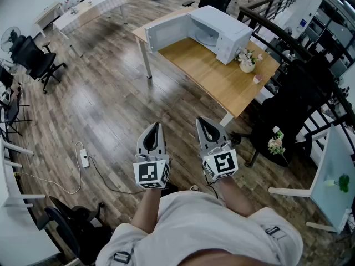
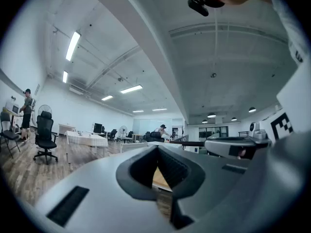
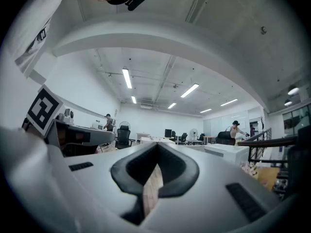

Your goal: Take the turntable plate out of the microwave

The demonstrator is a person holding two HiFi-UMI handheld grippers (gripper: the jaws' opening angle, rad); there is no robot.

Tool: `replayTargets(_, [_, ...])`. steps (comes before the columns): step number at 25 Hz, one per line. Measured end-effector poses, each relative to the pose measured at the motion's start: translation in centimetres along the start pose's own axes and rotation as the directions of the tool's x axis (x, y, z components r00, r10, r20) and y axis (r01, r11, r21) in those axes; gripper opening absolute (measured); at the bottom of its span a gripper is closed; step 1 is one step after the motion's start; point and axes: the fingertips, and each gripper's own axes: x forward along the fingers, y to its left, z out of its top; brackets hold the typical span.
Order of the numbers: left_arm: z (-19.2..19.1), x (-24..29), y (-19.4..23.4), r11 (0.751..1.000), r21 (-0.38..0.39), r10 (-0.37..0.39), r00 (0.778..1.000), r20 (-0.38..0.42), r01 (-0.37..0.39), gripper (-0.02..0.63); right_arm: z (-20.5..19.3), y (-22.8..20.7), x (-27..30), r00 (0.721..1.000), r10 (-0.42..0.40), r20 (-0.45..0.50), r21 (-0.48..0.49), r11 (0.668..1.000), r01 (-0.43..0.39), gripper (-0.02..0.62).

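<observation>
wooden floor [image 1: 111,110] below; left gripper [image 1: 156,127] and right gripper [image 1: 203,122] both closed, empty.

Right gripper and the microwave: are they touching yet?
Apart. The head view shows the right gripper well short of the table, with wooden floor between it and the microwave.

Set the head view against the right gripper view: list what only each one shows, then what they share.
Only the head view: the microwave interior, its door open and the turntable plate inside, the wooden table top, and a power strip on the floor.

Only the right gripper view: ceiling light strips and a person standing far off beside an office chair.

Both: the microwave's white body, the left gripper and the right gripper, its fingers closed on nothing.
</observation>
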Motion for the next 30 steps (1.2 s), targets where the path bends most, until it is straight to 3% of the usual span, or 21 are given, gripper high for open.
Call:
replayTargets(5, [-0.7, 0.1, 0.2, 1.0, -0.021, 0.008, 1.0, -0.007, -0.008, 0.011, -1.0, 0.7, 0.2, 0.999, 0.026, -0.032, 0.005, 1.0, -0.026, 0.003])
replayTargets(11, [-2.1, 0.7, 0.0, 0.999, -0.033, -0.035, 0.998, -0.05, 0.033, 0.012, -1.3, 1.0, 0.6, 0.999, 0.015, -0.031, 0.033, 0.999, -0.014, 0.004])
replayTargets(16, [-2.8, 1.7, 0.7, 0.995, -0.045, -0.086, 0.994, -0.062, 0.084, 0.021, -1.8, 0.8, 1.7, 0.999, -0.024, -0.039, 0.051, 0.998, 0.026, 0.005])
replayTargets(19, [-3.6, 2.5, 1.4, 0.991, -0.053, -0.123, 0.989, -0.083, 0.119, 0.047, -2.7, 1.0, 2.7, 0.998, -0.041, -0.056, 0.055, 0.997, 0.044, 0.037])
replayTargets(30, [-4.6, 6.1, 6.9, 0.978, -0.062, -0.205, 0.97, -0.133, 0.199, 0.055, -4.6, 1.8, 8.0, 0.989, -0.113, -0.092, 0.079, 0.99, 0.121, 0.06])
